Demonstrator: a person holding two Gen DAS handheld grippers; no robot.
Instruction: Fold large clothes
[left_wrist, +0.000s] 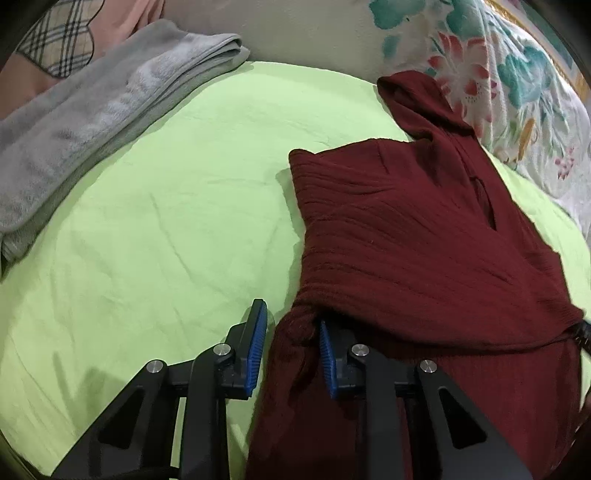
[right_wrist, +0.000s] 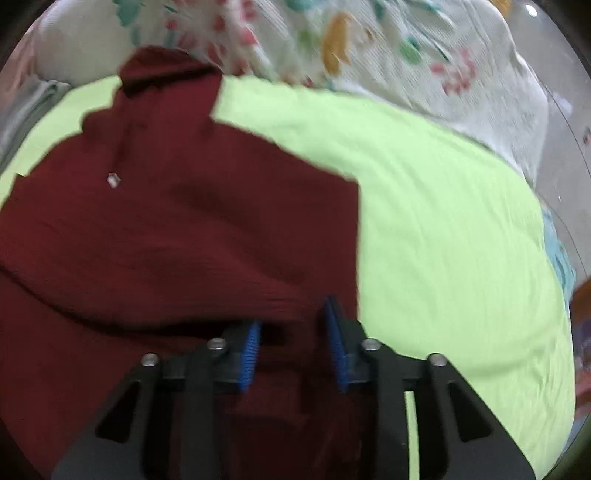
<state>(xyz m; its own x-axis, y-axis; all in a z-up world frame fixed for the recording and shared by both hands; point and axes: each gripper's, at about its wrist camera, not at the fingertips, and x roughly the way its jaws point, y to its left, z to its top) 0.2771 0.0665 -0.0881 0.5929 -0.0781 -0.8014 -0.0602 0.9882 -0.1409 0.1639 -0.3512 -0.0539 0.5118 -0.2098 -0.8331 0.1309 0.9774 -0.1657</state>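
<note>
Two tongs (left_wrist: 291, 332) (right_wrist: 293, 325) astride maroon sweater (left_wrist: 406, 229)

Bedroom — green bedsheet (left_wrist: 166, 221), floral quilt (left_wrist: 517, 74), folded blanket (left_wrist: 92, 110)

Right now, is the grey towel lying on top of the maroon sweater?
No, the folded grey towel lies apart from the maroon sweater, green sheet between them.

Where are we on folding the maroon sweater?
Partway. Done: maroon sweater lies on the green sheet, one layer already doubled over. In hand: left gripper and right gripper stand open astride its near edge, fabric between the fingers. Left: final folds.
</note>
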